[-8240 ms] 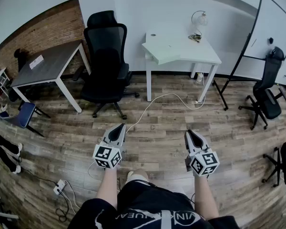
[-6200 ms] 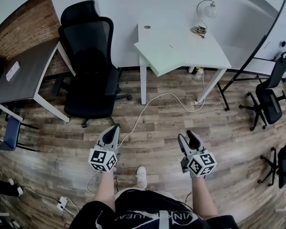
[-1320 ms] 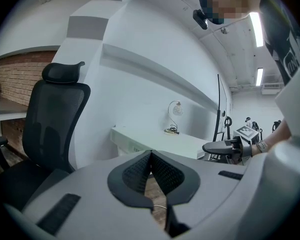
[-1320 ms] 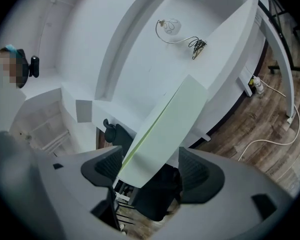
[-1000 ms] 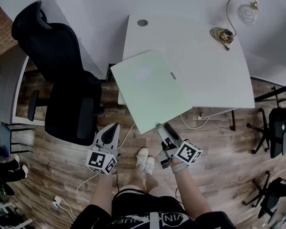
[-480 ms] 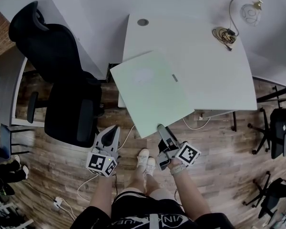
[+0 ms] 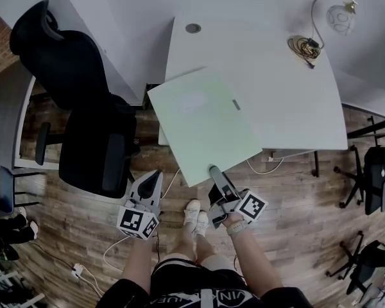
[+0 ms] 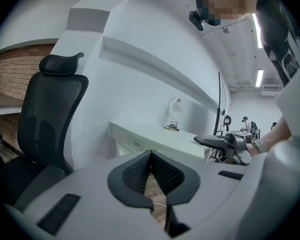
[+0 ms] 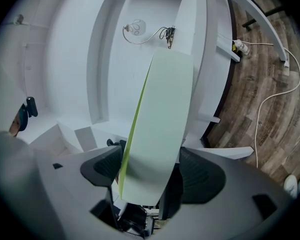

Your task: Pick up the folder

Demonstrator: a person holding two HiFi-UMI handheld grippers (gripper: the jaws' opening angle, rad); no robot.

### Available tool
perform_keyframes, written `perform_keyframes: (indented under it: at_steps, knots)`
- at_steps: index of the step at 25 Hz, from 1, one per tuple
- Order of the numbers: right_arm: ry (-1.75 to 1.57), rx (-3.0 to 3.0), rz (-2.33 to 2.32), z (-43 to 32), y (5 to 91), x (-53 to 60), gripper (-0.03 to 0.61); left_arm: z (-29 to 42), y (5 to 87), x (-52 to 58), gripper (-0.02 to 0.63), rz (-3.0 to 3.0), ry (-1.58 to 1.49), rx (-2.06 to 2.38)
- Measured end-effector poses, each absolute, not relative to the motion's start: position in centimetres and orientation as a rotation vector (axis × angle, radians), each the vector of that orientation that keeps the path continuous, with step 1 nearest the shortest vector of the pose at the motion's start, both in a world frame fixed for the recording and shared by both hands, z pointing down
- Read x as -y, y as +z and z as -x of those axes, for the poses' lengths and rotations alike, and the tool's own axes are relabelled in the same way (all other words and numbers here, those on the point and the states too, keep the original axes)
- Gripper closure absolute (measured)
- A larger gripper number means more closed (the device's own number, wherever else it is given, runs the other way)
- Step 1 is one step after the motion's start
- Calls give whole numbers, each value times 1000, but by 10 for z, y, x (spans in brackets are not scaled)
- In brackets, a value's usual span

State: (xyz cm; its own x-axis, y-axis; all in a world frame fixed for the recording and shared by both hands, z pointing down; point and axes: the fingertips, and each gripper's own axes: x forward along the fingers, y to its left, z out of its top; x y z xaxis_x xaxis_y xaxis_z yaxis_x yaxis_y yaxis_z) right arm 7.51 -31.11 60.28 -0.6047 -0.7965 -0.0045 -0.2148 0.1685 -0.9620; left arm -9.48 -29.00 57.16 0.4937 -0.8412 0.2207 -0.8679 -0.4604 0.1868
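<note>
Right gripper view: the right tool (image 9: 152, 170) has its jaws apart, and the near corner of the pale green folder (image 9: 160, 109) sits between them. The folder lies on the white surface (image 7: 276, 76), with its near part overhanging the front edge above the wooden floor (image 7: 295, 197). The left tool (image 8: 151, 156) has its jaws closed together on nothing and is near a black office chair (image 7: 83, 133). A lamp (image 7: 337, 11) stands at the surface's far right corner.
</note>
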Motion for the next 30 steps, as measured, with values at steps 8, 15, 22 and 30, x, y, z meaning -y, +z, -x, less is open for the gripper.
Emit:
perform_keyframes:
  at_steps: [8,15,22,30]
  knots:
    - [-1475,-1889,940,-66,608,323,242,98,577,287,600,-2455,143,1459]
    - [-1487,-1866,940,-61,612,331,242,106,580,286,600,-2442,137,1477]
    - [-1491,-1824,933,-56,614,339,242,112,581,283,600,-2432,139,1480]
    - [-1520,-1771,925,-52,619,344,242,118,583,281,600,-2414,154,1482]
